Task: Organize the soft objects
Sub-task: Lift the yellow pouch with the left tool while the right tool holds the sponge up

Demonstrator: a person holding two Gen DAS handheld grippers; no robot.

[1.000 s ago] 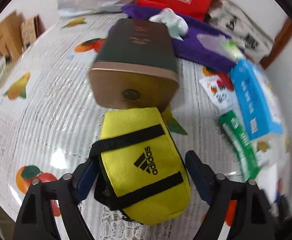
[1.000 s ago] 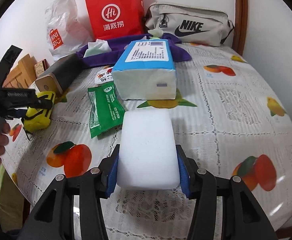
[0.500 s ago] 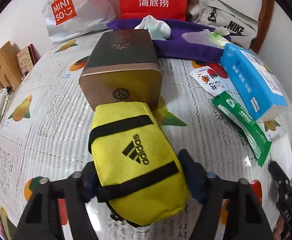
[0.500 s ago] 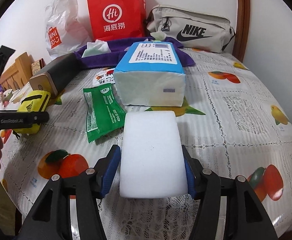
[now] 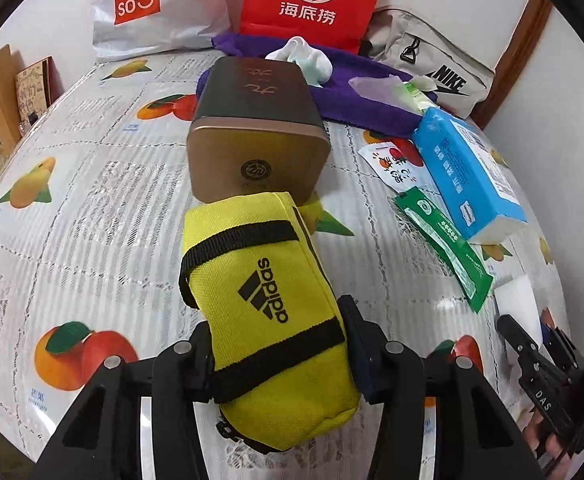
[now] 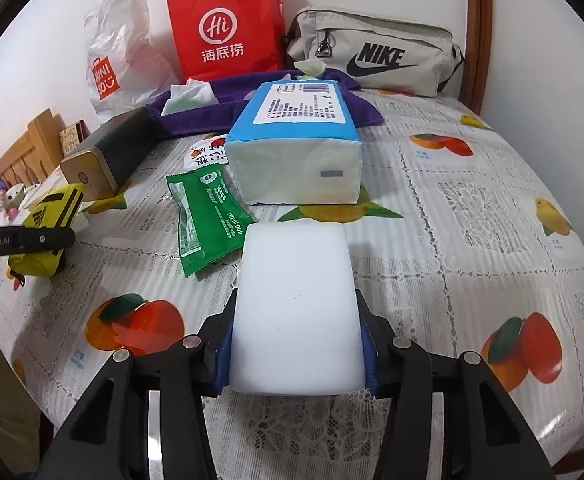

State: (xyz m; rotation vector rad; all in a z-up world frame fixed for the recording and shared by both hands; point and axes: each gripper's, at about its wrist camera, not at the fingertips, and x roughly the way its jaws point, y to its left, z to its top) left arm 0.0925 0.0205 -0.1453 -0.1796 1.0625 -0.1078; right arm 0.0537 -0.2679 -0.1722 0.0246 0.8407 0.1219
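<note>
Pouch (image 5: pixel 268 304), yellow with black straps, lies on the tablecloth (image 5: pixel 92 184) between the fingers of our left gripper (image 5: pixel 278 354), its far end touching the front of a brown tin (image 5: pixel 258 160). The left jaws have just been closing on it, and the pads now sit against both flanks near its rear half; we judge this a grip, though the fabric hides how hard the pads press. It looks light and stuffed, woven cloth that will dent and sag ahead of the jaws, so we would hold it across the middle of its width, clear of the loose straps, which could slip.

Our right gripper (image 6: pixel 295 344) is closed narrow on a white sponge (image 6: pixel 295 304), blue pads flat on its long sides; its jaws have just been closing too. The sponge seems very light and squashy, not slippery, and a mid-side hold like this one suits it. It rests on the cloth in front of a blue tissue pack (image 6: pixel 295 152), apart from it, with a green sachet (image 6: pixel 208 216) just to its left.

Farther back lie a purple towel (image 6: pixel 196 116) with crumpled tissues, then a red bag (image 6: pixel 228 36), a white bag (image 6: pixel 120 52) and a grey waist bag (image 6: pixel 375 56) against the wall.
</note>
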